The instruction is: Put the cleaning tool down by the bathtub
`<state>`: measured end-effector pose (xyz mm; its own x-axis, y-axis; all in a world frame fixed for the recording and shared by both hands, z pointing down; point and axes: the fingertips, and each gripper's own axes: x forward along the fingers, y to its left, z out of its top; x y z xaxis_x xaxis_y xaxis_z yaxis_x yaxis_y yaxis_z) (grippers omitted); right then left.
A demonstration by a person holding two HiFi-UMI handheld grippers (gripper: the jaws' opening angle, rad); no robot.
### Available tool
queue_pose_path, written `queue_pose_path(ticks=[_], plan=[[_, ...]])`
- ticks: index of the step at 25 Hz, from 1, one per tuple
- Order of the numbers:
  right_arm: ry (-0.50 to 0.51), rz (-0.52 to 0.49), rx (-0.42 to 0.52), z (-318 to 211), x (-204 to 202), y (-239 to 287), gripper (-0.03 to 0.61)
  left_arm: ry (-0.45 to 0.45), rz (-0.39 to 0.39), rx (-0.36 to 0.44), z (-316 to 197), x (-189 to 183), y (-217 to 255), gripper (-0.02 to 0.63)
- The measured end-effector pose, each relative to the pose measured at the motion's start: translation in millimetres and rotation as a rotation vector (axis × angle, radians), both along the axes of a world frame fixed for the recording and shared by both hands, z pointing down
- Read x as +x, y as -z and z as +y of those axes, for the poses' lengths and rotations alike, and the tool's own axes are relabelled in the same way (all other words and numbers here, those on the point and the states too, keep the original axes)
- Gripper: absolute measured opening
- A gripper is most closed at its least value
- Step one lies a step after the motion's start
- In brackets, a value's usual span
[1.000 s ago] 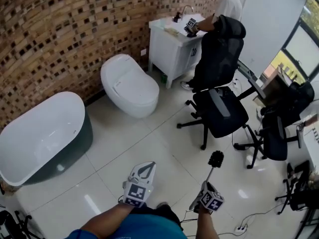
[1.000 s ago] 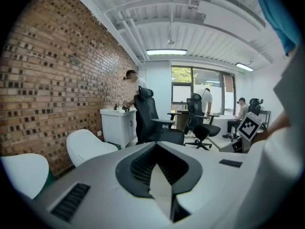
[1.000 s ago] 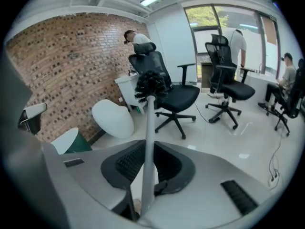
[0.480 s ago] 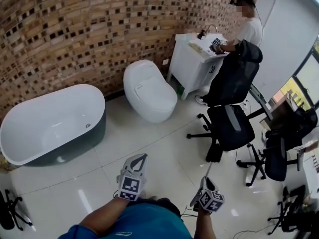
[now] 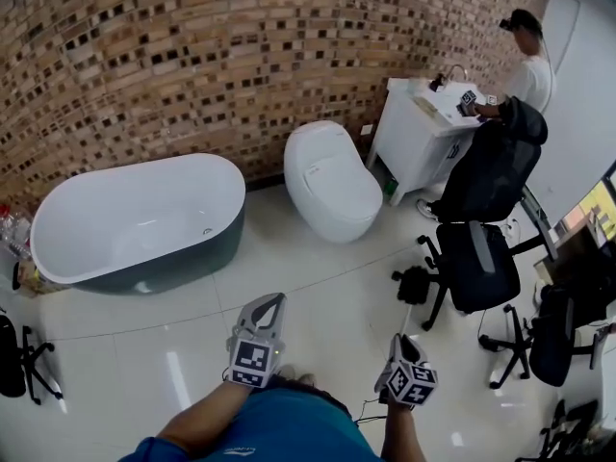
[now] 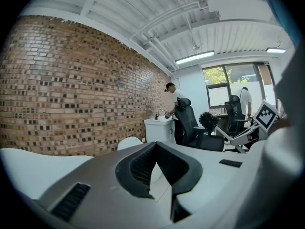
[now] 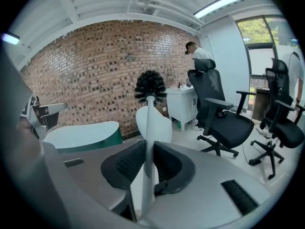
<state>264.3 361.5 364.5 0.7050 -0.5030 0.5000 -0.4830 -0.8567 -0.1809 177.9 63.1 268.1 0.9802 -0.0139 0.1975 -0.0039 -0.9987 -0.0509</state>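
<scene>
Tongs nearest: the left tongs (image 5: 272, 301) are pressed together with nothing in them, and the right tongs (image 5: 405, 339) are clamped on the white handle of the cleaning brush (image 5: 414, 285), its black bristle head held above the tiled floor (image 5: 318, 277). Farther off, well apart from the brush, the bathtub (image 5: 173, 260) stands against the brick wall (image 5: 241, 56), with a toilet (image 5: 332, 183) beside it.

Brush shaft: in my head view the brush (image 5: 414, 285) runs down behind the right gripper (image 5: 402, 346), which hides its lower end; its bristles blur into the dark office chair (image 5: 478, 263) base.
Clutter (image 5: 13, 234): at nine o'clock of the bathtub (image 5: 183, 258), cut by the edge, too small for me to name.
Black stand (image 5: 14, 359): eight o'clock, half cut off.
Vanity (image 5: 409, 152) top: one o'clock, items too small to tell.
Far chairs (image 5: 558, 340): four o'clock, cropped.
</scene>
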Motion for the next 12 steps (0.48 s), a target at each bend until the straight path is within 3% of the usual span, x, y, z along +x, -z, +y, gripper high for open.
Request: queue_pose_path(ticks=[6, 12], plan=[[0.125, 0.039, 0.007, -46, 5, 7, 0.075, 0.092, -0.024, -0.002, -28, -31, -11, 0.000], [0.323, 0.084, -0.028, -160, -20, 23, 0.075, 0.203, -0.015, -0.010, -121, -73, -6, 0.000]])
